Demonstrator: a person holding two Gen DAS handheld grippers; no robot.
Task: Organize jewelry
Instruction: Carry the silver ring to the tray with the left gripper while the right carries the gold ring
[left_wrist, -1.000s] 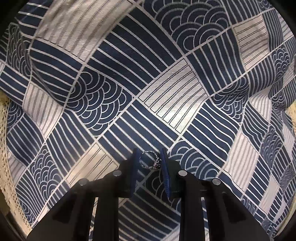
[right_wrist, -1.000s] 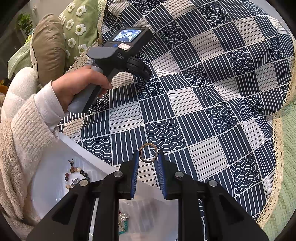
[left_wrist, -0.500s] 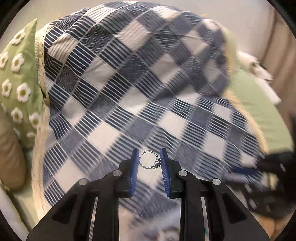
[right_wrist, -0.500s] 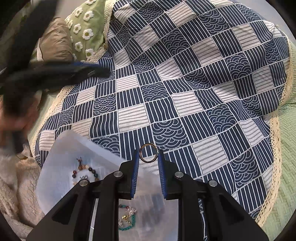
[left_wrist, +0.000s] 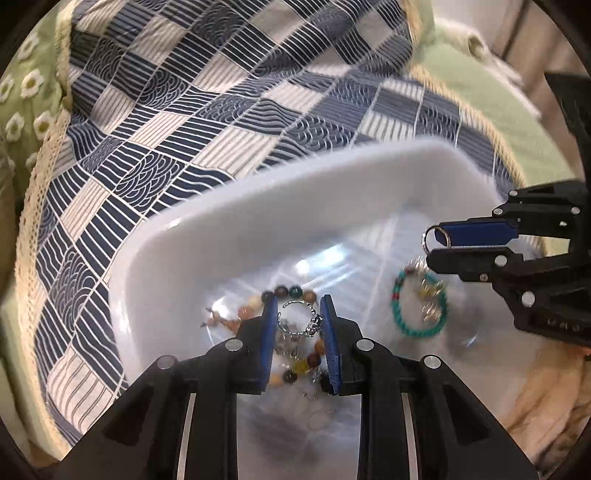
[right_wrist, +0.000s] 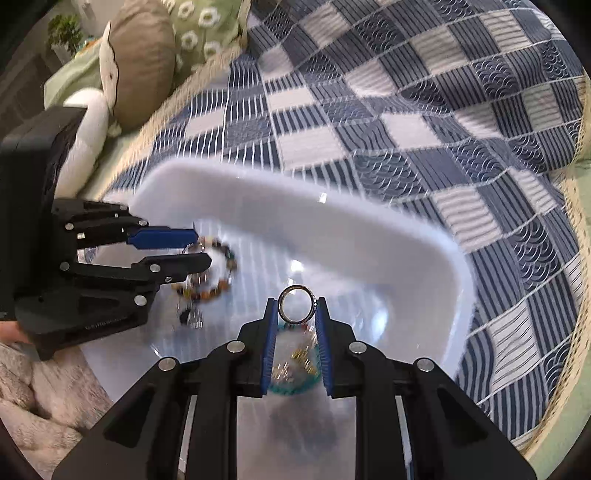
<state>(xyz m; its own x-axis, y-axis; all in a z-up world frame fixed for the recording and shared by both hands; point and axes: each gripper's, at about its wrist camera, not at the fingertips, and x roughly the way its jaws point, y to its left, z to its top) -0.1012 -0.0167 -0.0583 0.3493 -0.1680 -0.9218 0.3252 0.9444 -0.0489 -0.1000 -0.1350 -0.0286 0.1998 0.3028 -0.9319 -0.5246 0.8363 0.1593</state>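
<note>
Left wrist: both rings over the bin, drop step.
We see our left gripper (left_wrist: 298, 320) pinching an ornate silver ring (left_wrist: 297, 318) above the translucent white plastic bin (left_wrist: 258, 206), over a multicoloured bead bracelet (left_wrist: 295, 363). Right wrist: right gripper (right_wrist: 294, 320) clamps a plain metal ring (right_wrist: 297, 305) over a turquoise bead bracelet (right_wrist: 291, 387). Next, probably: lower slightly, open jaws, release.

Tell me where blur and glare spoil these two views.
Left wrist view: the white bin rim smears, glare streaks its floor, yet the ornate ring stays sharp. Right wrist view: the quilt blurs, while the plain ring reads crisp.
</note>
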